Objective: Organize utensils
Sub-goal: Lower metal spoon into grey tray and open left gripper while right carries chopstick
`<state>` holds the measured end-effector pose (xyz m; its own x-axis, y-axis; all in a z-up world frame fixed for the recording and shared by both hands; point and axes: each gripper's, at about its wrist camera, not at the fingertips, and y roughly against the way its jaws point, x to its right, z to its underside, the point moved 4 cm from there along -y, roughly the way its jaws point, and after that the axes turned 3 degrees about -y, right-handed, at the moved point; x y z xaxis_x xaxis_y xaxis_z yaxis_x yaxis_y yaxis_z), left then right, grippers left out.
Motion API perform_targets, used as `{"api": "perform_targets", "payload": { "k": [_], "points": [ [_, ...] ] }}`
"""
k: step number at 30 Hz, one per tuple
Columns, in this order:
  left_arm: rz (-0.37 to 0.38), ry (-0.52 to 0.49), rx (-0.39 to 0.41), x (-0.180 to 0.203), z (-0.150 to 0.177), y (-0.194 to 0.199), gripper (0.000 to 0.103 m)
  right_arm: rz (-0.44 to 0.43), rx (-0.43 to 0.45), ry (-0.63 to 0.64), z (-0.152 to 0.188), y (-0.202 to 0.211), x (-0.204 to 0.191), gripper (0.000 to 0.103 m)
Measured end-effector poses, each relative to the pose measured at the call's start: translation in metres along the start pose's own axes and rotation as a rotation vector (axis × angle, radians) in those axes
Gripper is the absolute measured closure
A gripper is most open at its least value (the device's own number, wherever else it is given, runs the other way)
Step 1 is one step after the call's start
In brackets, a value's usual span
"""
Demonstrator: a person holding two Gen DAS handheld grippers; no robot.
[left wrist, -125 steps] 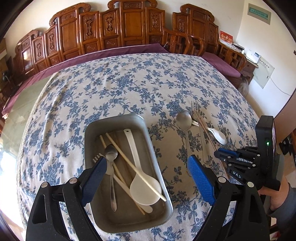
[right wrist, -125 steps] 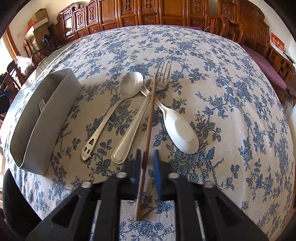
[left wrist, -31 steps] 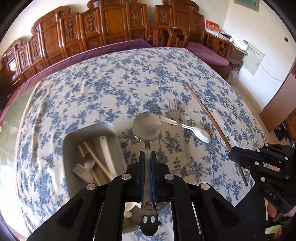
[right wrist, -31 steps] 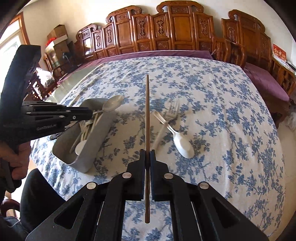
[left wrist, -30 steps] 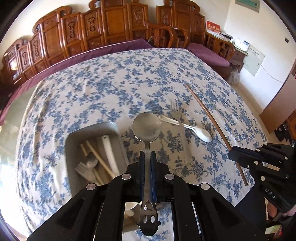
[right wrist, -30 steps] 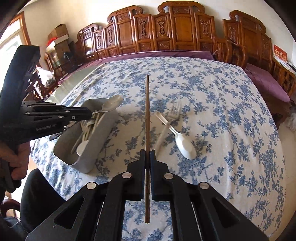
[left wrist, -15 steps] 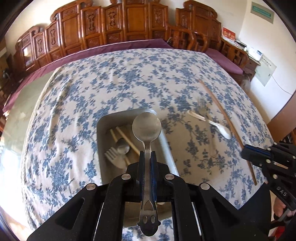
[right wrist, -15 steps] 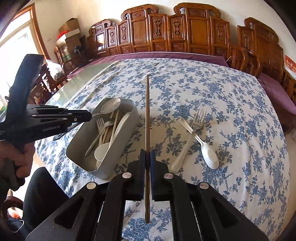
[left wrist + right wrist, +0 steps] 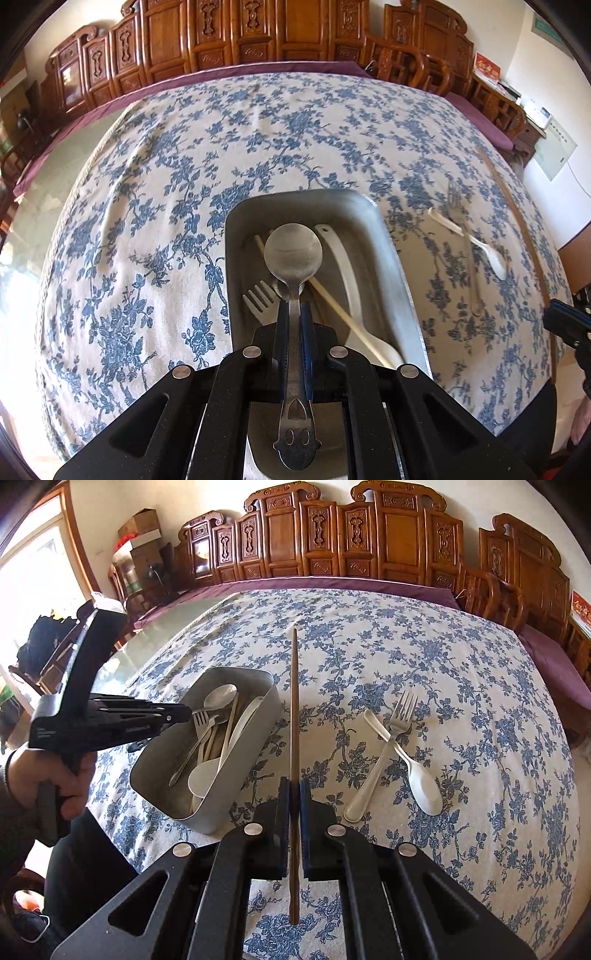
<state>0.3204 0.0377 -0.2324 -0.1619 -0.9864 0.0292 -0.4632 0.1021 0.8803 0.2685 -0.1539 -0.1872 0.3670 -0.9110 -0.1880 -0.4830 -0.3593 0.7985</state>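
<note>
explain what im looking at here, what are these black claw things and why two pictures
They are hand-held two-finger grippers, one in each of a person's hands, each carrying a wide-angle camera looking along its fingers; hence two views. The left gripper is shut on a metal spoon above a metal tray already holding utensils. The right gripper is shut on a brown chopstick. On the floral tablecloth a fork and a white spoon lie crossed, not yet put away.

steel spoon (image 9: 293, 254) above tray (image 9: 391, 258), chopstick (image 9: 294, 716) aloft
</note>
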Motion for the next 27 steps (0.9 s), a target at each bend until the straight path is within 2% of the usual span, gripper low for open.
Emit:
{"api": "perform_targets", "payload": {
  "k": [19,27],
  "points": [
    [-0.002,-0.010,-0.072,0.008,0.009,-0.035,0.098,-0.005,-0.008,0.003,-0.001,-0.004,0.001,0.097],
    [0.005,0.007,-0.057,0.004,0.009,-0.026,0.097,-0.005,-0.009,0.013,-0.001,-0.002,-0.005,0.097]
  ]
}}
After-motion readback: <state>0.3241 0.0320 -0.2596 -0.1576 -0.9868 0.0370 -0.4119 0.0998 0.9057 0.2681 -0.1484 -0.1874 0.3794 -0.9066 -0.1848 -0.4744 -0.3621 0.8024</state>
